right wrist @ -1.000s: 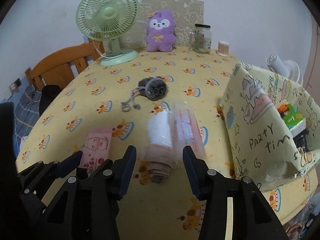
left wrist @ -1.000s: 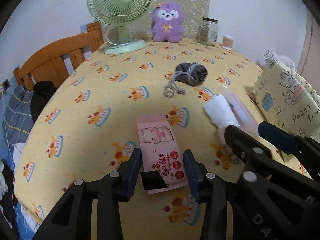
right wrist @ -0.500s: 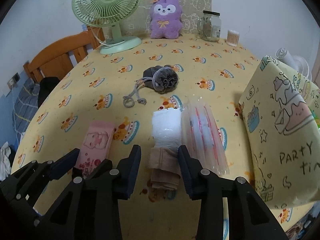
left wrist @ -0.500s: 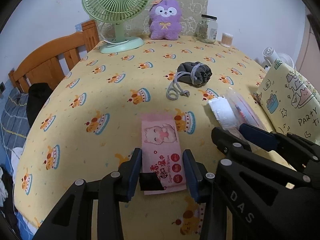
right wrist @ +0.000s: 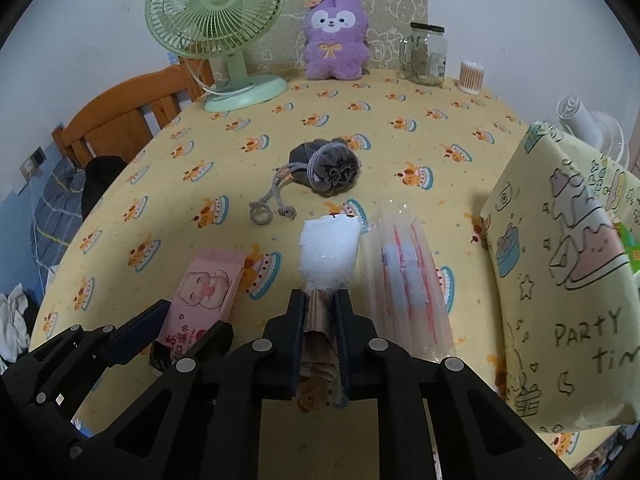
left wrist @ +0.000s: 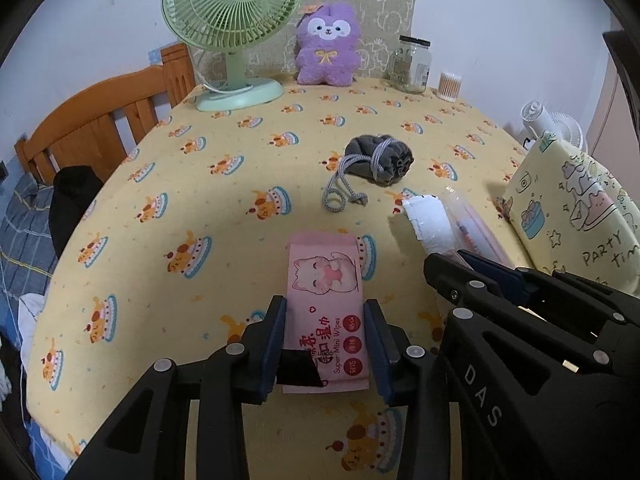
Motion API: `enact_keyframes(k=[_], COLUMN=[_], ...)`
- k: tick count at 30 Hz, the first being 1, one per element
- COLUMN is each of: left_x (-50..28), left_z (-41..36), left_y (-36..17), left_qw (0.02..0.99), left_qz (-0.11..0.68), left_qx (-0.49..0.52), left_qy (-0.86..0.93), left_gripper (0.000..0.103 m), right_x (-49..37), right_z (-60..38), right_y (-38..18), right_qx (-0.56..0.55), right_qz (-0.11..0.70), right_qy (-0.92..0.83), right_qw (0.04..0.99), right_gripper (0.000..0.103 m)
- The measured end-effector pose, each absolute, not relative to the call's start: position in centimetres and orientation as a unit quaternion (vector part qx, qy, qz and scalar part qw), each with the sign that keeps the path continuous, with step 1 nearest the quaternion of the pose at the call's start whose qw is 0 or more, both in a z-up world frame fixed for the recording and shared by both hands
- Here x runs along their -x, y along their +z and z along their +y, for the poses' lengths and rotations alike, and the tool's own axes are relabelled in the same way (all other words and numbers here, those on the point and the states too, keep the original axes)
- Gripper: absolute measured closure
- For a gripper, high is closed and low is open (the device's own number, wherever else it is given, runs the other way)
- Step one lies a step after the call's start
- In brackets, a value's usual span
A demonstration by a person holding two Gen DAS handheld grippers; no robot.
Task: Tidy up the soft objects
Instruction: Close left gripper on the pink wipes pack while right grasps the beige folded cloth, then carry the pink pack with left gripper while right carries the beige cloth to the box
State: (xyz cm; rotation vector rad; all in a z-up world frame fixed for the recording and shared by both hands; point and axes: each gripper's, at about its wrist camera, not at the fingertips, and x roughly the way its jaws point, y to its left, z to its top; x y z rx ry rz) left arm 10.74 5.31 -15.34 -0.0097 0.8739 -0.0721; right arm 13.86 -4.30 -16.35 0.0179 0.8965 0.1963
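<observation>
On the left, the left gripper (left wrist: 325,334) now straddles the pink wipes pack (left wrist: 325,304) on the yellow tablecloth (left wrist: 168,208); a second ago its fingers stood clearly wider than the pack. Its jaws are closing, and the pads sit at the pack's long edges, though whether they press on it cannot be told. The pack lies flat in the same spot as before.

To the right of it, the right gripper (right wrist: 320,320) has changed most: a second ago its jaws gaped around the roll with space either side, and now they are clamped tight on the beige end of the white and beige cloth roll (right wrist: 329,256), pinching it narrow. The roll's white end points away towards the grey drawstring pouch (right wrist: 326,168), and the clear plastic packet (right wrist: 404,280) lies just beside the roll on its right
</observation>
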Motion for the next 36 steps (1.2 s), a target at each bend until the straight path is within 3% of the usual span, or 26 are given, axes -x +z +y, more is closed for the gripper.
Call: enact_keyframes(k=[36], left_x=[-7.4], left_z=[3.8], left_y=[-5.0], left_qw=[0.945], left_qz=[0.326], left_qx=[0.000], left_qy=[-0.023], left_gripper=[0.064], right_x=[-10.6], right_z=[-6.0], right_y=[-5.1], right_qx=[-0.005], right_qz=[0.330], right_qy=[0.114], right_qw=[0.937], right_gripper=[0.086])
